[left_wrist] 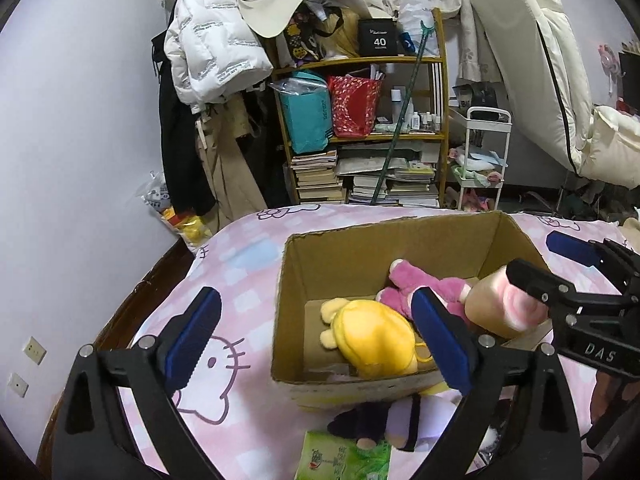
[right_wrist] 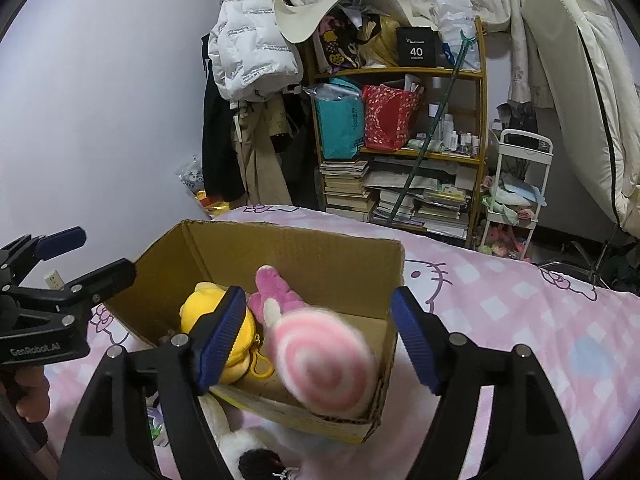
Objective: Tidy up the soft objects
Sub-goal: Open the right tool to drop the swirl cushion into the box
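Note:
An open cardboard box [left_wrist: 340, 256] [right_wrist: 320, 256] stands on the pink bed. Inside lie a yellow plush [left_wrist: 372, 336] [right_wrist: 200, 308], a pink plush [left_wrist: 424, 288] [right_wrist: 276, 288] and a pink-and-white swirl roll plush [left_wrist: 504, 304] [right_wrist: 324, 360], which is blurred at the box's right end between my open right fingers. My right gripper [right_wrist: 320, 340] is open above the box. It also shows in the left wrist view [left_wrist: 560, 264]. My left gripper [left_wrist: 316, 340] is open and empty over the box's near wall; it shows at the left edge of the right wrist view [right_wrist: 84, 256]. A white and dark plush [left_wrist: 400, 420] [right_wrist: 248, 452] lies in front of the box.
A green tissue pack [left_wrist: 344, 460] lies at the bed's near edge. Beyond the bed stand a cluttered wooden shelf [left_wrist: 360, 128], hanging coats [left_wrist: 208, 52], a white trolley [left_wrist: 484, 152] and a leaning mattress [left_wrist: 540, 60]. The wall is at the left.

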`<action>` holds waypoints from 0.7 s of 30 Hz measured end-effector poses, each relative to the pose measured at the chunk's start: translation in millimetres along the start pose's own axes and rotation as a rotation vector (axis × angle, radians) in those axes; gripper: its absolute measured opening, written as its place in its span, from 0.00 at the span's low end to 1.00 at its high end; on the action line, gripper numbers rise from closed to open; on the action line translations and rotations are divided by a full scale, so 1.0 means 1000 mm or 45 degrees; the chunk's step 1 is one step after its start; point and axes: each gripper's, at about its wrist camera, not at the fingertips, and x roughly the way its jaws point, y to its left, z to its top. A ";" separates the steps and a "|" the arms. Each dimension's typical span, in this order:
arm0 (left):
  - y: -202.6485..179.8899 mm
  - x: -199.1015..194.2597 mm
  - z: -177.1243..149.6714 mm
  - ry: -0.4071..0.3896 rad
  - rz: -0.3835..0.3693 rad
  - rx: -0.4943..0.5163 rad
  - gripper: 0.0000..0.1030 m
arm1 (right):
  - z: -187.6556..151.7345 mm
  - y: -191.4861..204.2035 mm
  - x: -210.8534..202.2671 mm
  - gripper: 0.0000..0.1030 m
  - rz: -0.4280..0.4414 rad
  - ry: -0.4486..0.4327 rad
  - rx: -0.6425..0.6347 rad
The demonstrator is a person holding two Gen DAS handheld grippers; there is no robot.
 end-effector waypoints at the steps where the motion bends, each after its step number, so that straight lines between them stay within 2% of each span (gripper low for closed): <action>1: 0.001 -0.002 0.000 0.003 0.002 -0.004 0.92 | 0.001 0.000 -0.001 0.80 -0.002 -0.001 0.001; 3: 0.004 -0.007 -0.001 0.005 0.009 -0.011 0.92 | 0.002 0.001 -0.006 0.89 -0.011 -0.014 -0.005; 14: 0.012 -0.038 -0.014 0.067 0.007 -0.022 0.92 | -0.004 0.009 -0.034 0.90 -0.035 -0.015 -0.010; 17: 0.015 -0.045 -0.020 0.094 0.010 -0.016 0.92 | -0.006 0.010 -0.042 0.95 -0.044 -0.020 -0.012; 21: 0.020 -0.057 -0.028 0.121 0.024 -0.026 0.92 | -0.009 0.012 -0.053 0.96 -0.048 -0.026 -0.014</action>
